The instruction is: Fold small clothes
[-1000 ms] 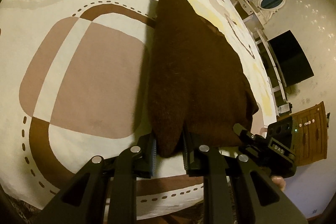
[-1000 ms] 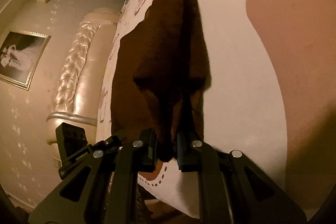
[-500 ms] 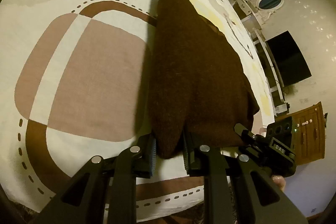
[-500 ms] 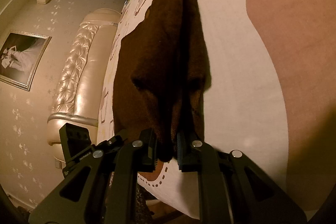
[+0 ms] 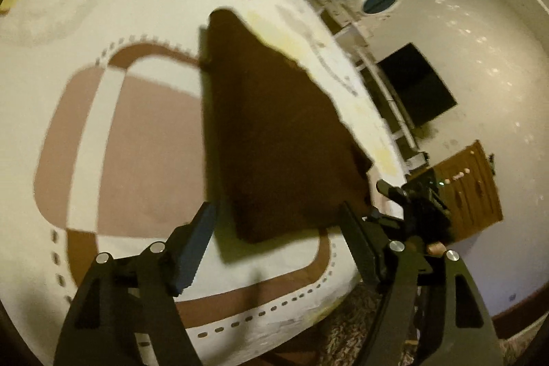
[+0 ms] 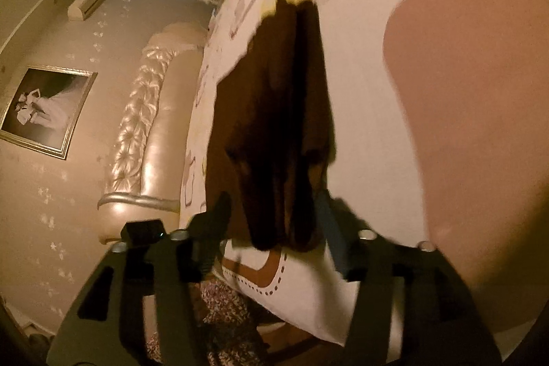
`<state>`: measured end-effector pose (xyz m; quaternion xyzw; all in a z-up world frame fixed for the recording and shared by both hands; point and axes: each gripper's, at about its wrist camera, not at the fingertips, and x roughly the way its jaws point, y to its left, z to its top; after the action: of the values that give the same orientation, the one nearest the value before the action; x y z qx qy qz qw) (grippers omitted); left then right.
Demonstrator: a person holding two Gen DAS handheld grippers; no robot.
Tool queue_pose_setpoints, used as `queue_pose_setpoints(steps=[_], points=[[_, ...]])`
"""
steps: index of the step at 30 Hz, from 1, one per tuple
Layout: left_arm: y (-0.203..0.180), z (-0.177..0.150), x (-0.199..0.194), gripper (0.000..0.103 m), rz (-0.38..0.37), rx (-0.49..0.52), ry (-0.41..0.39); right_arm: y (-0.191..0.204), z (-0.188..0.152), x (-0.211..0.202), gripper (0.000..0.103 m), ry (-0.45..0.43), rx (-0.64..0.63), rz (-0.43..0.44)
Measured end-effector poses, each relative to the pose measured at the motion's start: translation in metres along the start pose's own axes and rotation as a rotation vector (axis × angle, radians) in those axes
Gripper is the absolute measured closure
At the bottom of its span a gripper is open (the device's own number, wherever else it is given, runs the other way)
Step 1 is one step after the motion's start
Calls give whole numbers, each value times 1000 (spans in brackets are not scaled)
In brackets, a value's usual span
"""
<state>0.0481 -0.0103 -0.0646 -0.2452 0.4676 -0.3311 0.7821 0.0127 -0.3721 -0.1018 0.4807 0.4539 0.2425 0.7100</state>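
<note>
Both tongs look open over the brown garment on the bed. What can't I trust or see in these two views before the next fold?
- Brown garment: left wrist view, motion blur and dim light hide its layers and edges.
- Its near end: right wrist view, blurred; contact with the right tongs unclear.
- Right tongs: left wrist view, partly behind the left tongs.
- Bed: cut off by the edges.

Black angular hand-held gripper (image 5: 278, 222) frames, silver screws, ribbed finger pads (image 5: 192, 246).
</note>
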Motion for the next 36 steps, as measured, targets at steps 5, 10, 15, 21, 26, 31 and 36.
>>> queue_pose_setpoints(steps=[5, 10, 15, 21, 26, 31, 36], points=[[20, 27, 3, 24, 16, -64, -11, 0, 31, -7, 39, -53, -6, -39], [42, 59, 30, 24, 26, -130, 20, -1, 73, 24, 39, -47, -10, -46], [55, 93, 54, 24, -8, -210, 17, -2, 109, 59, 39, -27, -27, -60], [49, 114, 81, 28, -14, -191, 40, 7, 126, 91, 39, 22, -76, -46], [43, 111, 101, 79, 77, -148, 84, 16, 128, 107, 62, 51, -126, -72], [36, 108, 93, 87, 106, -99, 50, 20, 123, 113, 79, 46, -164, -99], [24, 122, 91, 88, 147, -41, 15, 38, 125, 111, 81, -10, -234, -106]])
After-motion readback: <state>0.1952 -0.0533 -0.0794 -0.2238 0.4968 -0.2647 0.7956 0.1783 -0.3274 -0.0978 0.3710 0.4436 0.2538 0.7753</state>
